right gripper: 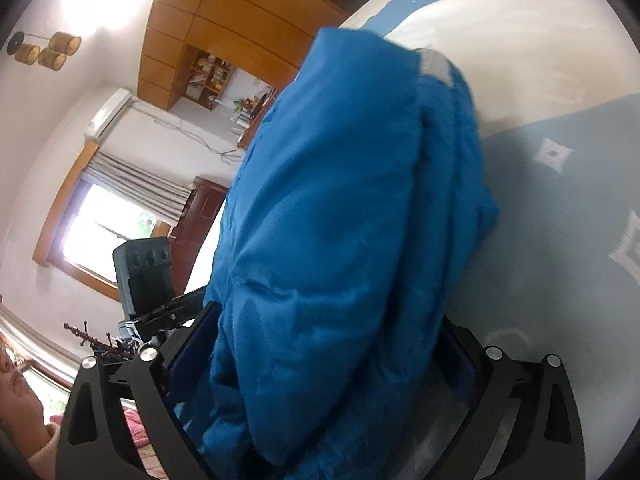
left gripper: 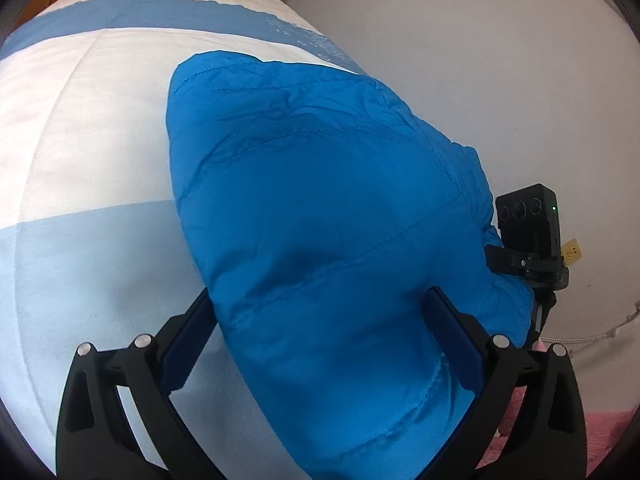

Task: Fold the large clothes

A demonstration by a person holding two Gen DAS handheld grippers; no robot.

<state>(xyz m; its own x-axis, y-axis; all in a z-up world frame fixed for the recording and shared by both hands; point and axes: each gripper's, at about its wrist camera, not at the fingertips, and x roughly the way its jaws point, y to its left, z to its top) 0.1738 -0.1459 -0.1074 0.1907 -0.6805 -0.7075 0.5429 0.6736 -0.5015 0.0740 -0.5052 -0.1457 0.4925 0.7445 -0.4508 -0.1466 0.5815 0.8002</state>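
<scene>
The blue quilted jacket (left gripper: 320,216) lay bunched on the bed, folded over on itself into a long puffy bundle that ran away from both cameras. Its shell was smooth, slightly glossy fabric, padded and crossed by stitched seams that split it into soft ribbed panels. From the right wrist view the same jacket (right gripper: 340,208) rose in thick rolled layers, with a small pale grey patch showing near its far end.

Under it spread the bedcover (left gripper: 80,128), a matte, flat-woven cloth in broad cream and light-blue bands; from the right wrist it carried small white diamond motifs on the pale blue part.

The left gripper (left gripper: 320,320) had its jaws spread wide, one black finger on each side of the jacket's near end. The fabric filled the gap between them and lay against the right-hand finger; whether the pads pressed it could not be told. The right gripper (right gripper: 324,344) stood equally wide, straddling the thick bundle, its dark pads flanking the cloth and partly buried by it.

A black camera unit (left gripper: 528,220) on a clamp stood just beside the jacket's edge. Beyond were a white wall (left gripper: 480,60), wooden cabinets (right gripper: 224,20), and a curtained window (right gripper: 104,232).
</scene>
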